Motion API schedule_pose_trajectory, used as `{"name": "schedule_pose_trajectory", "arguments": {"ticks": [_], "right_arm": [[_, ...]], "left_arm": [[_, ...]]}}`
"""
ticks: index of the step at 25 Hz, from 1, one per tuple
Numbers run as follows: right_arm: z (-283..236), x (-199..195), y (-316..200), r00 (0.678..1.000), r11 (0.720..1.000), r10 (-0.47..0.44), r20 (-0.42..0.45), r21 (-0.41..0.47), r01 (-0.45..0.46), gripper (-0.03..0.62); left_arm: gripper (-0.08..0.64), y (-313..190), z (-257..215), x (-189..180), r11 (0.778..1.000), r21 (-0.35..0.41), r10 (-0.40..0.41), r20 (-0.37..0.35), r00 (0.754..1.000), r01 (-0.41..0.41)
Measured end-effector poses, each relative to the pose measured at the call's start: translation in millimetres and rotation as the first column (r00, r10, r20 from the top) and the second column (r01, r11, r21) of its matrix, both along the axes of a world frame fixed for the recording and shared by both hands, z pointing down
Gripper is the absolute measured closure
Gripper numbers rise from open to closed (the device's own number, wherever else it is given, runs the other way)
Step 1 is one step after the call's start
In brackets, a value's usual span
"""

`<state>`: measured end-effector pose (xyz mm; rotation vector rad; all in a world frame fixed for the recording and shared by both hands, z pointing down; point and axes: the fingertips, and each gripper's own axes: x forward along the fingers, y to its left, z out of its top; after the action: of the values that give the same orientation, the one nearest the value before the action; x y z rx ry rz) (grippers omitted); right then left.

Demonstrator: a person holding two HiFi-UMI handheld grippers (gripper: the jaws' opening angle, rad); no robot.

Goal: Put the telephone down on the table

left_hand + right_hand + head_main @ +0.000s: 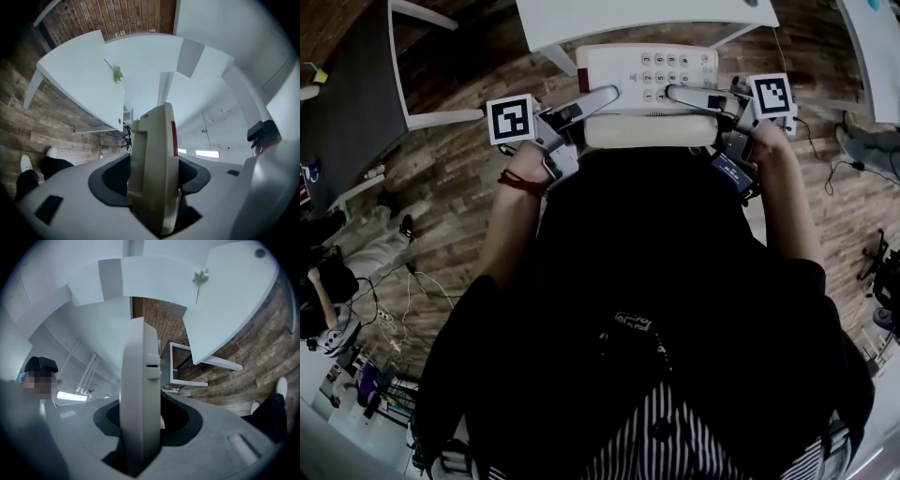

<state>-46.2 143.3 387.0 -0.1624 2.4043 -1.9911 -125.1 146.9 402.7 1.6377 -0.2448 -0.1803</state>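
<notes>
A smooth, boxy cream plastic telephone (pixel 647 75) with round keys is held in the air by the white bench's (pixel 548 23) near edge. The left tool (pixel 602 97) and right tool (pixel 682 94) each clamp one end. Only the tool views show a green sprig (pixel 116 74) on the bench.

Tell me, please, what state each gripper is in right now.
Left gripper: closed on the left side of the telephone.
Right gripper: closed on the right side of the telephone.
</notes>
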Motion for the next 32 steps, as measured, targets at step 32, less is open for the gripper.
{"name": "schedule_pose_trajectory", "arguments": {"ticks": [32], "right_arm": [[-8,5,-208,0.975,0.976,-0.217,0.044,0.01,0.217,0.422]], "left_arm": [[0.299,-192,-11,9,0.971,0.009,-0.239,0.034,0.97,0.239]]}}
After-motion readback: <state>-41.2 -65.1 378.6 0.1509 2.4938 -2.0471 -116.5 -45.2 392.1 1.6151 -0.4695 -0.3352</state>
